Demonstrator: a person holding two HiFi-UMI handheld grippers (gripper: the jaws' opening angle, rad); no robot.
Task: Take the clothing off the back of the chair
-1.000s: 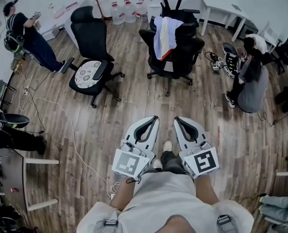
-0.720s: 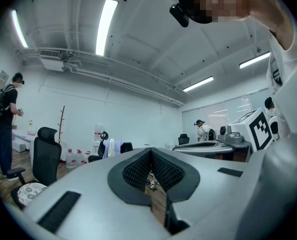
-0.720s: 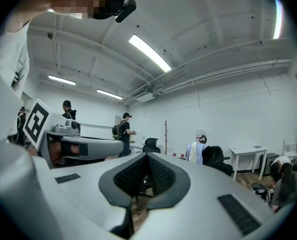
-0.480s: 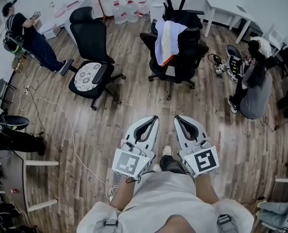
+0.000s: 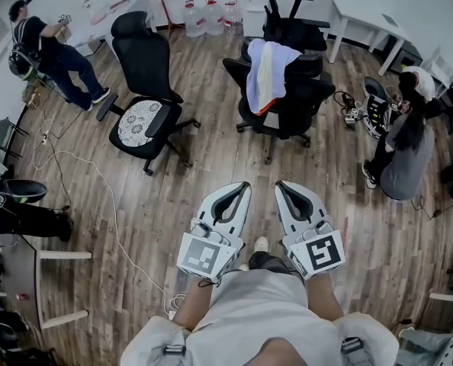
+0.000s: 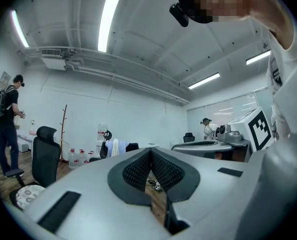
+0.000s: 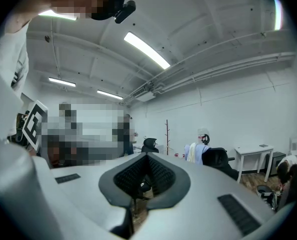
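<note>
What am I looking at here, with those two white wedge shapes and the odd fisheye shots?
There is no robot arm here: a person holds a two-jaw gripper in each hand. The top-down picture comes from a camera on that person's head. In it, the white wedges are the left gripper and the right gripper. The other two pictures come from cameras riding on the grippers, each looking along its own jaws. Both pairs of jaws are closed together with nothing between them. Ahead on the wooden floor stands a black chair with pale clothing draped over its back, not yet touched. A second chair stands further left.
</note>
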